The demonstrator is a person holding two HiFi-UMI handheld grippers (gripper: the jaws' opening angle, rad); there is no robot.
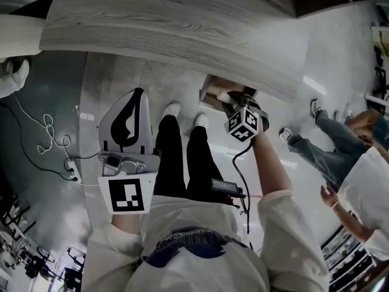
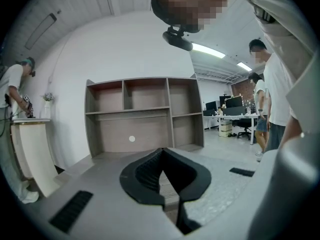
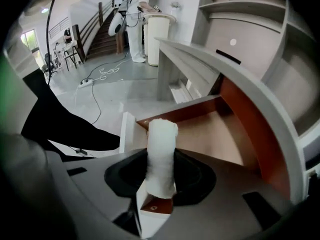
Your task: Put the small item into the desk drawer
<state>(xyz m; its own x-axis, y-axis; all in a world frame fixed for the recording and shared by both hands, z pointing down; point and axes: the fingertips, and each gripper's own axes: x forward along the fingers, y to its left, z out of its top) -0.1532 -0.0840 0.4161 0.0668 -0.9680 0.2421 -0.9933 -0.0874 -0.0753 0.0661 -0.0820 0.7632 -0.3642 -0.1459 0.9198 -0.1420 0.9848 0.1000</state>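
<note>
While clamped on the small white fuzzy roll, which stands up between their jaws, the right tongs point steeply down over the open desk drawer. That drawer is pulled out from under the front edge of the worktop. Well apart to the left, short of that same front edge, the left tongs are empty, jaws meeting tip to tip.

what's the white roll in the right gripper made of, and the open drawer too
White roll: soft with a fuzzy surface, likely cotton or fleece. Drawer: looks like laminated board, matte tan inside with reddish-brown edges.
</note>
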